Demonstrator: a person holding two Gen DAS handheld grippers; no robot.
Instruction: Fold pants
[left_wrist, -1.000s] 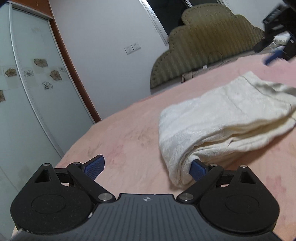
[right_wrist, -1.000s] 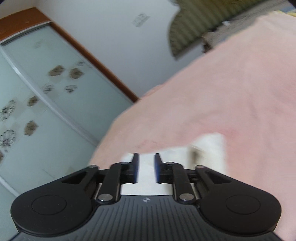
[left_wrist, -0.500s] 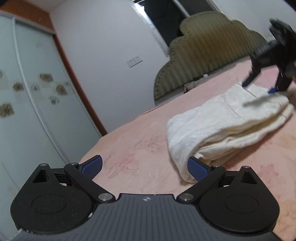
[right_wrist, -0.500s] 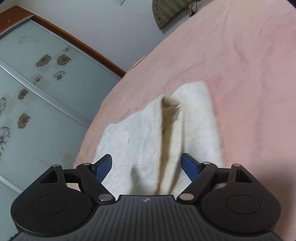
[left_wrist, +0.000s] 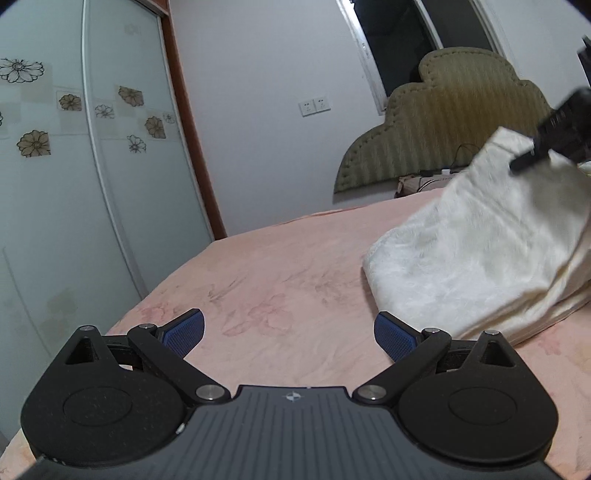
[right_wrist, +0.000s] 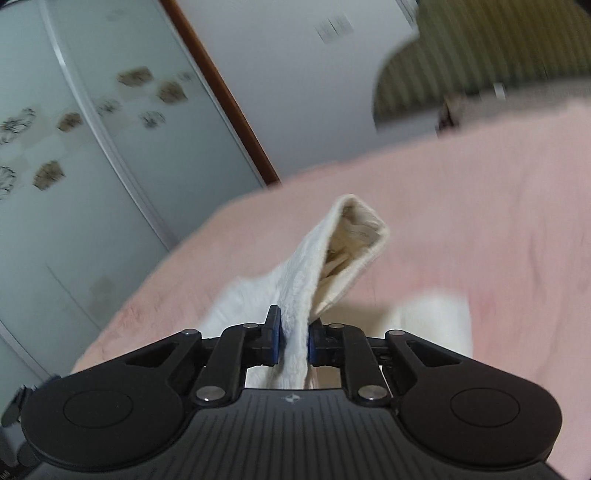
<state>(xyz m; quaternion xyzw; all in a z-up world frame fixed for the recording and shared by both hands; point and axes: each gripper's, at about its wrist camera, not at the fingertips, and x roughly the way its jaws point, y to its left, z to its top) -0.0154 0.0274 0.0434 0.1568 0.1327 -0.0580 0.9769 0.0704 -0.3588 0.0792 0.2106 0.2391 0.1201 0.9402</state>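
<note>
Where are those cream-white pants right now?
The cream-white fabric pants lie on the pink bed cover, right of the open left gripper; the right gripper is closing on one raised edge.

Pink bed (left_wrist: 295, 273), cream pants (left_wrist: 480, 266) on it

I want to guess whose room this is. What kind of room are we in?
Most likely a bedroom. There is a bed with a pink bedspread, a padded green headboard against the wall, and a sliding wardrobe door with flower patterns. Cream pants lie on the bed.
</note>
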